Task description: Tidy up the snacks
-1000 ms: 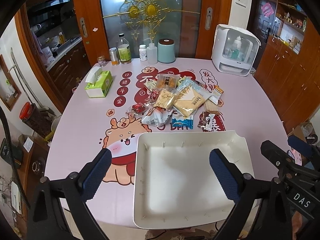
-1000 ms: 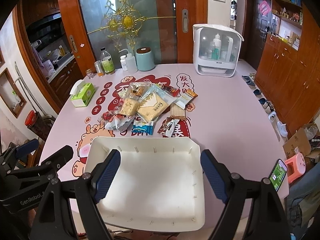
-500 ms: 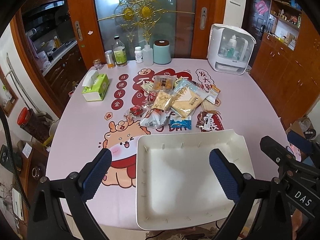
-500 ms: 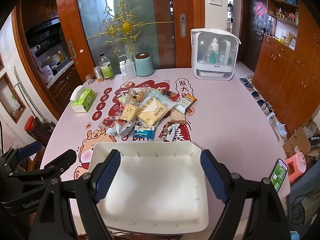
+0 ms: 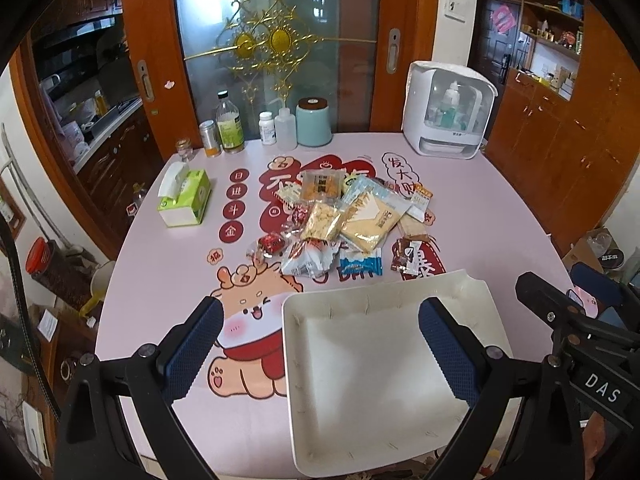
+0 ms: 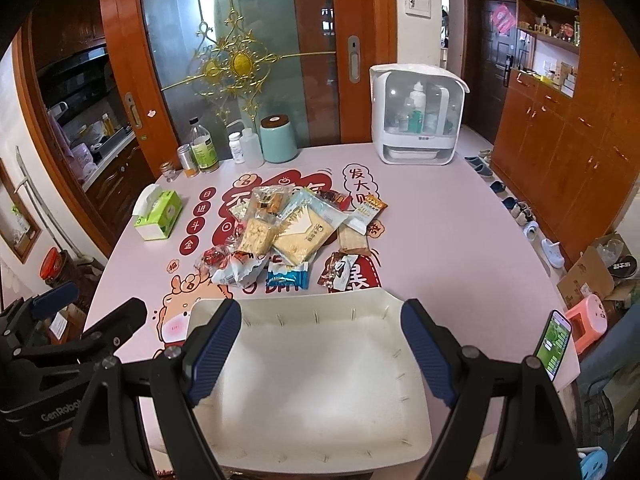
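A pile of snack packets [image 5: 340, 224] lies in the middle of the pink table [image 5: 480, 216]; it also shows in the right wrist view [image 6: 296, 232]. An empty white tray [image 5: 380, 368] sits at the table's near edge, in front of the pile, and shows in the right wrist view [image 6: 312, 376] too. My left gripper [image 5: 318, 354] is open and empty, held above the tray's left rim. My right gripper [image 6: 320, 350] is open and empty, held above the tray. Each gripper shows at the edge of the other's view.
A green tissue box [image 5: 184, 198] sits at the left of the table. Bottles and a teal canister [image 5: 314, 122] stand along the far edge. A white appliance [image 5: 448, 114] stands at the far right. A phone [image 6: 554, 338] is at the right.
Both grippers have risen and tilted up a little, so the tray and snacks sit lower in both views. Nothing on the table has moved.
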The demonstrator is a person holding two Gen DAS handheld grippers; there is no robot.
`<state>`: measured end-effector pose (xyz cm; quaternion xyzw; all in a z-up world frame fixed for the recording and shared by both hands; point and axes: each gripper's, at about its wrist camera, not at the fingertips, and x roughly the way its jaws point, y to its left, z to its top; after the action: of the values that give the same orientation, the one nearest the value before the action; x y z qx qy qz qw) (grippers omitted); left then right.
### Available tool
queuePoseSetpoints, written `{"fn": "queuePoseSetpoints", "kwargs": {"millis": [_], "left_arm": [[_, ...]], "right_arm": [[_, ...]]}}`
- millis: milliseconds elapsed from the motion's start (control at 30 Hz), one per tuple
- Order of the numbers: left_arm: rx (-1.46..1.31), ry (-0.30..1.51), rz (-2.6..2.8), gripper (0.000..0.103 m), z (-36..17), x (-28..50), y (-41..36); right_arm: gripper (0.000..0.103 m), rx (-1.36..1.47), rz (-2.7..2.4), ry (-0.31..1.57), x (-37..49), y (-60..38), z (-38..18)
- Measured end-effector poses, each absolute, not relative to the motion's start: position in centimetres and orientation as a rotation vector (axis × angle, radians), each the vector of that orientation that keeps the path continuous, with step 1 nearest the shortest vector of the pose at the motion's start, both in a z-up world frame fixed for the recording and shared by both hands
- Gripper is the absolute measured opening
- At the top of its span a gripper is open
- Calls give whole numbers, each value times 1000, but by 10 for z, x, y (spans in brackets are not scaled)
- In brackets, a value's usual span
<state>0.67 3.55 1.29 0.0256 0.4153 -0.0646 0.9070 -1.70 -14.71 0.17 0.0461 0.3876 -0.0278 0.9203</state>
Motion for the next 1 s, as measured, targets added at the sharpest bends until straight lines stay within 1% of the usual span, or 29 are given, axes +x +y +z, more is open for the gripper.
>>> {"fn": "queuePoseSetpoints", "kwargs": {"millis": [467, 733, 833, 1000], "left_arm": [[53, 775, -187, 98, 26, 10, 58], [37, 794, -215, 98, 29, 22, 67], [37, 810, -209, 100, 29, 31, 68], [19, 828, -198, 101, 26, 48, 68]], "right_arm": [[83, 71, -117, 797, -16, -127, 7], [83, 11, -113, 784, -8, -115, 19], [83, -11, -101, 781, 1, -112, 25], [83, -40, -62, 783, 23, -113, 28]]}}
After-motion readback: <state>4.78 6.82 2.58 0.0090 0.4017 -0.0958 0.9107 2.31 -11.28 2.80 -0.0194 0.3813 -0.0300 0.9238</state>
